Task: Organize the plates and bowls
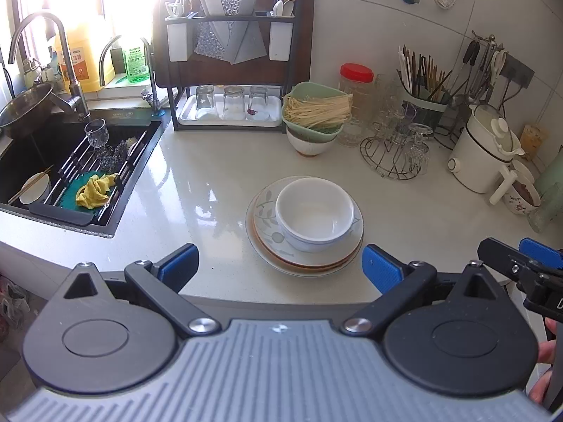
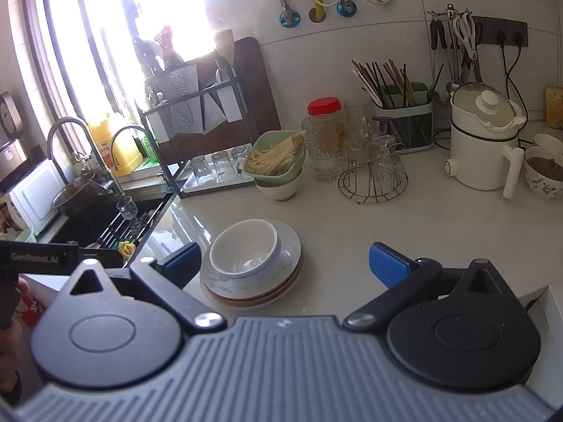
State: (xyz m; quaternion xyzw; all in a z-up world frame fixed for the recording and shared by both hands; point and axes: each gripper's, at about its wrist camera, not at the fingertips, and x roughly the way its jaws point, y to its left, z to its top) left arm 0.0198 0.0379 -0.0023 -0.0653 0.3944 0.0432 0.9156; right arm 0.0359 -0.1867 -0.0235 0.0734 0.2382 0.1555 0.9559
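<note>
Item: my left gripper [image 1: 279, 263], fingers spread wide, holding nothing; my right gripper [image 2: 285, 263], likewise spread and empty; white bowl [image 1: 314, 214] seated on a stack of plates [image 1: 302, 260] on the pale counter [image 1: 197, 190], just ahead of both; sink [image 1: 21, 161] to the left; glass rack [image 1: 394, 151] behind.

1. You've got one white bowl [image 1: 315, 216] sitting on your plate stack [image 1: 302, 262], looks like three plates.
2. Three upturned glasses [image 1: 232, 102] on the rack tray.
3. Two faucets [image 1: 42, 52] at the sink.
4. One red-lidded jar [image 1: 357, 88].
5. One white kettle [image 1: 487, 147].
</note>
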